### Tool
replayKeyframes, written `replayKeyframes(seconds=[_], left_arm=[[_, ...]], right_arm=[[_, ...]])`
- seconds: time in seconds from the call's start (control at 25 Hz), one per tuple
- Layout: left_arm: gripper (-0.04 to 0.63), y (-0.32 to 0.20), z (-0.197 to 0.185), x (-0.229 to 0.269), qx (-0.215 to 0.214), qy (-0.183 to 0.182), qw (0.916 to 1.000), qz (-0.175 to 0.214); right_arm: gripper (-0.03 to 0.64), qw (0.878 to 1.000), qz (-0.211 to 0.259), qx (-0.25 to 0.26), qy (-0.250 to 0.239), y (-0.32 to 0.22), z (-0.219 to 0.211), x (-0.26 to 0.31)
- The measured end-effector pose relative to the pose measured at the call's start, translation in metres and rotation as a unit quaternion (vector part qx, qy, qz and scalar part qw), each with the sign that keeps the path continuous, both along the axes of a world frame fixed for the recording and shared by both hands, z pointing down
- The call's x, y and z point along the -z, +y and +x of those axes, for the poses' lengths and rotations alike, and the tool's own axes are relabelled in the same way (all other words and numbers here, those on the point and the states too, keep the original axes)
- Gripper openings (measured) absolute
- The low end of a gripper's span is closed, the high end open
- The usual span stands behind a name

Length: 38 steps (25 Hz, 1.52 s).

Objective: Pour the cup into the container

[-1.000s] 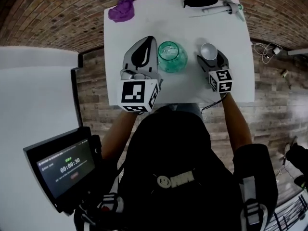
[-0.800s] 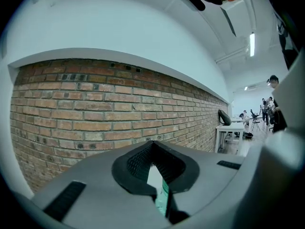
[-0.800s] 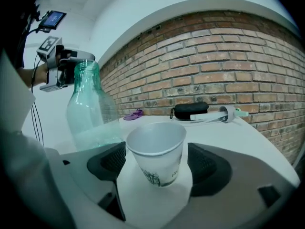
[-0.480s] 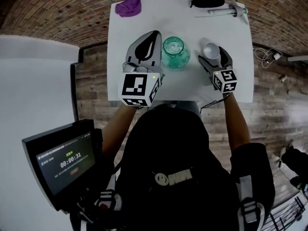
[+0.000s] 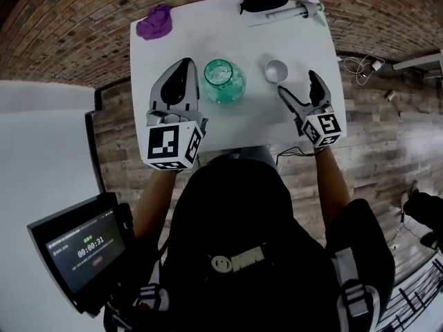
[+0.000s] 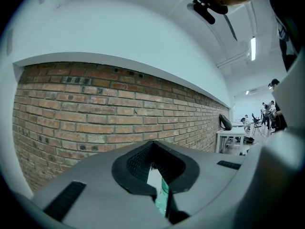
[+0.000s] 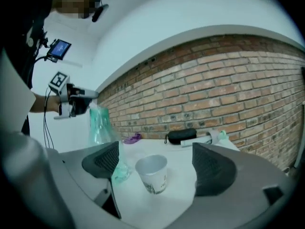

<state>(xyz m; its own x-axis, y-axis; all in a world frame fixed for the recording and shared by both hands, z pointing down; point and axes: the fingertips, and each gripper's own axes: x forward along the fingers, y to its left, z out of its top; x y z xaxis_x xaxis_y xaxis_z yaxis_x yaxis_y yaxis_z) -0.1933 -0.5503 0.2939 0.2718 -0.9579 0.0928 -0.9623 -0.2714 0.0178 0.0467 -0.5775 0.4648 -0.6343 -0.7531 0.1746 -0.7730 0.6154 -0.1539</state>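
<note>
Let go of the cup (image 5: 275, 68) and drawn back, right gripper (image 5: 296, 81) wide and empty, pour seemingly done

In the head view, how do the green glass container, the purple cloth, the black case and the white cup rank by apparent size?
1. green glass container, largest
2. purple cloth and black case: they look about alike, so not ranked
3. white cup, smallest

White table (image 5: 235, 124): cup (image 5: 275, 68), green container (image 5: 223, 81), purple cloth (image 5: 154, 22), black case (image 5: 264, 1).
</note>
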Motion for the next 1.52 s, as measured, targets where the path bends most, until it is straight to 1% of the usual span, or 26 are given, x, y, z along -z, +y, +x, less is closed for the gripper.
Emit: replayKeyframes(seconds=[0.08,0.16,0.24,0.28,0.4,0.52,0.56,0.64,0.72,0.76,0.92,1.2,1.28,1.52], left_arm=[[0.003,0.004,-0.002,0.003,0.000,0.003,1.0000,0.007],[0.003,0.008,-0.001,0.004,-0.003,0.006,0.9999,0.014],[0.003,0.012,0.001,0.005,-0.006,0.012,0.9997,0.021],[0.003,0.014,0.003,0.006,-0.007,0.016,0.9995,0.025],[0.003,0.022,0.005,0.008,-0.010,0.024,0.9991,0.034],[0.003,0.033,0.013,0.009,-0.011,0.023,0.9989,0.038],[0.003,0.039,0.018,0.009,-0.011,0.024,0.9990,0.037],[0.003,0.050,0.027,0.009,-0.013,0.024,0.9991,0.034],[0.003,0.056,0.032,0.008,-0.015,0.023,0.9991,0.032],[0.003,0.057,0.033,0.007,-0.015,0.024,0.9991,0.032],[0.003,0.065,0.039,0.007,-0.013,0.022,0.9993,0.029],[0.003,0.117,0.088,0.013,-0.003,0.024,0.9994,0.025],[0.003,0.133,0.102,0.012,-0.001,0.025,0.9995,0.021],[0.003,0.177,0.139,0.013,0.003,0.013,0.9997,0.019]], right_arm=[[0.482,0.999,0.035,-0.005,-0.012,0.010,0.005,0.036],[0.480,0.997,0.071,0.006,-0.014,0.020,-0.003,0.070],[0.447,0.995,0.096,0.016,-0.026,0.028,-0.015,0.100],[0.401,0.994,0.104,0.018,-0.035,0.032,-0.021,0.113],[0.305,0.991,0.116,0.021,-0.056,0.040,-0.039,0.139],[0.211,0.991,0.129,0.010,-0.048,0.047,-0.044,0.155],[0.160,0.990,0.129,0.001,-0.048,0.050,-0.040,0.158],[0.006,0.990,0.123,-0.014,-0.071,0.057,-0.031,0.164],[0.006,0.988,0.116,-0.012,-0.100,0.062,-0.028,0.167],[0.006,0.988,0.115,-0.011,-0.104,0.064,-0.029,0.168],[0.006,0.989,0.111,-0.003,-0.093,0.073,-0.032,0.169],[0.008,0.990,0.130,0.031,-0.051,0.131,-0.010,0.184],[0.006,0.990,0.129,0.034,-0.054,0.148,0.001,0.186],[0.006,0.990,0.119,0.031,-0.072,0.188,0.039,0.184]])
